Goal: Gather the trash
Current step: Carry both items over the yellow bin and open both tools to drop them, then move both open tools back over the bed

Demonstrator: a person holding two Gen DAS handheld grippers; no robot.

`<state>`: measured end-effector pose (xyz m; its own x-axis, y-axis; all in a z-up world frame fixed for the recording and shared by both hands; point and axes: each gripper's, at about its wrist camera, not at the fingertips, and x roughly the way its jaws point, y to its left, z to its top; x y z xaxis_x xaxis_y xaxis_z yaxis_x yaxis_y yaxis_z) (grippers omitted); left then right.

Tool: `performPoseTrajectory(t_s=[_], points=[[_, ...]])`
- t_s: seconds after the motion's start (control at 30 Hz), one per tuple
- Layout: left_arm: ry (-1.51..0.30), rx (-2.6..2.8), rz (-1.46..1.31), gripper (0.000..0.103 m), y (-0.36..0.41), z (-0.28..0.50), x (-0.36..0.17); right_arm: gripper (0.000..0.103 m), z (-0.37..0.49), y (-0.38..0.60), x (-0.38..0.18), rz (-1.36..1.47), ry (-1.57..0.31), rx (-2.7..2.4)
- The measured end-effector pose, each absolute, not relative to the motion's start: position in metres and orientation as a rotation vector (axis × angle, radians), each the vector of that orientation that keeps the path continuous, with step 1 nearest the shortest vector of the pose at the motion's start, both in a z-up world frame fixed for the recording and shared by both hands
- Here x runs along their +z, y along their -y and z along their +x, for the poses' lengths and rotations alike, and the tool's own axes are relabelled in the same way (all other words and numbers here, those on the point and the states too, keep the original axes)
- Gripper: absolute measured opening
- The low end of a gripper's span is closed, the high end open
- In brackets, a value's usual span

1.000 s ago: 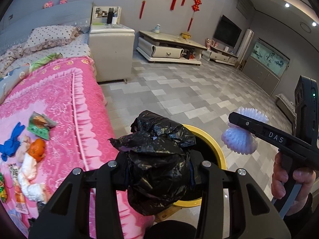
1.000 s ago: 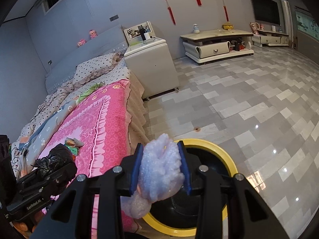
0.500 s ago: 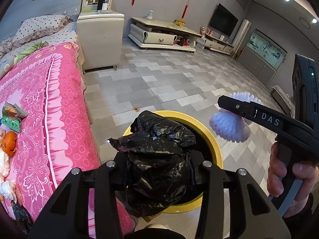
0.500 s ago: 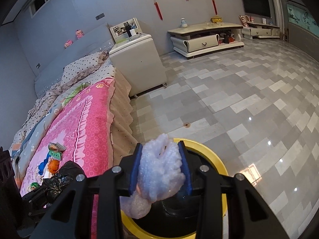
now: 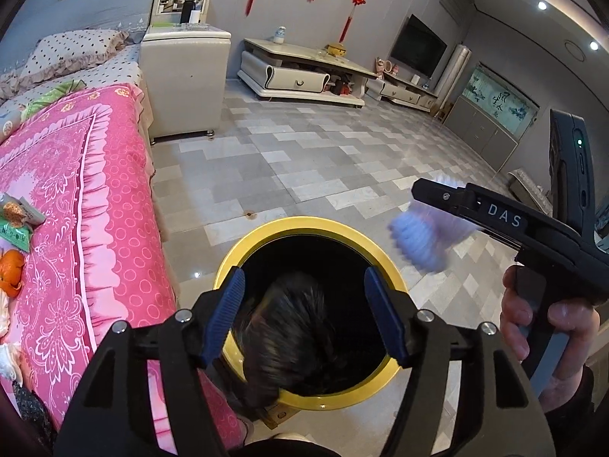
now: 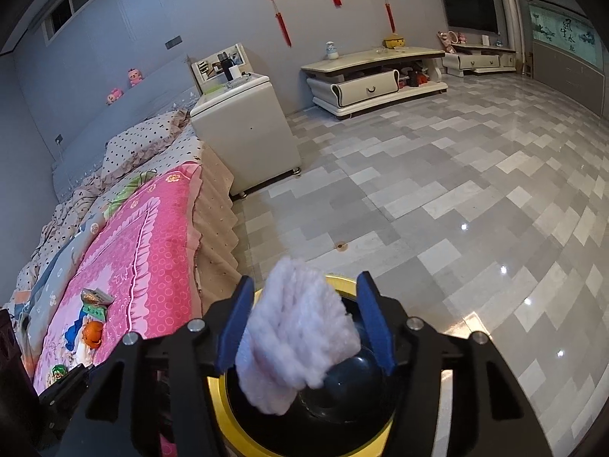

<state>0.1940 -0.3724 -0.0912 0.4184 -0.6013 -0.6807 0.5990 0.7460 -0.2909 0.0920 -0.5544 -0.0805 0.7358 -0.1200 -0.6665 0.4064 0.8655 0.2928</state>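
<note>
A yellow-rimmed bin (image 5: 228, 266) with a dark inside stands on the floor beside the bed. My left gripper (image 5: 306, 316) hangs over it, jaws opening. The crumpled black plastic bag (image 5: 293, 323) is blurred below the blue pads (image 5: 228, 314), free of them and dropping into the bin. My right gripper (image 6: 304, 321) is also above the bin (image 6: 217, 400), jaws opening. The white foam net wad (image 6: 297, 335) sits loose between them, clear of the right pad (image 6: 375, 320). In the left wrist view the foam wad (image 5: 422, 240) is a blur under the right gripper's finger (image 5: 449, 200).
The pink bedspread (image 5: 76, 190) lies left of the bin, with an orange peel (image 5: 11, 270), green wrappers (image 5: 17, 224) and other scraps (image 6: 85, 327) on it. A white cabinet (image 5: 186, 83) and a low TV stand (image 5: 300, 76) stand further back. A hand (image 5: 544, 323) grips the right tool.
Both sets of jaws have spread apart. The black bag has left the left pads and is falling into the bin. The foam wad has come loose in the right jaws and sags lower.
</note>
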Motion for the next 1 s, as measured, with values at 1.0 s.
performPoseTrajectory(t_s=[1.0], points=[[-0.721,-0.341,-0.031,0.09,0.164,0.194,-0.052,0.078,0.1,0.428,-0.038,0.253,-0.656,-0.161]])
